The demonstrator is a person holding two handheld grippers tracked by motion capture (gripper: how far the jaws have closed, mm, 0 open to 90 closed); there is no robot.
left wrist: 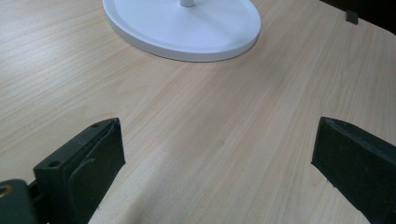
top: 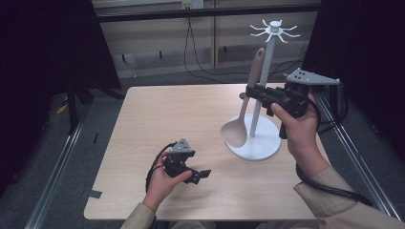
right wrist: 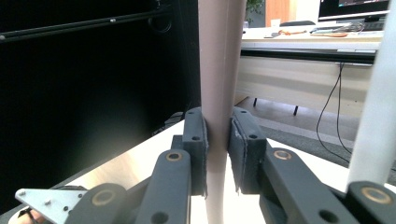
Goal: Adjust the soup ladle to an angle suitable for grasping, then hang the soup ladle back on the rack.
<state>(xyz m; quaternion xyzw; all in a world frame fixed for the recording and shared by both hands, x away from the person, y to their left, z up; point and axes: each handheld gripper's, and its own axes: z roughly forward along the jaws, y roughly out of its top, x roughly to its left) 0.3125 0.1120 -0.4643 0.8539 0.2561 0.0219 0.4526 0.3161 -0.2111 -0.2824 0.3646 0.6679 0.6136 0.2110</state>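
Note:
A pale pinkish spoon hangs upright in the air, bowl down, just left of the white stand's pole. My right gripper is shut on its handle, and both pads press the handle from either side. The spoon's bowl hovers over the stand's round white base. The stand's top ring of hooks is above the spoon's handle end. My left gripper rests low on the table near the front, jaws wide open with nothing between them, facing the stand's base.
The light wooden table has bare surface at its left and middle. A metal rail runs along the right side. Cables trail on the floor behind the table. Dark panels stand at both back corners.

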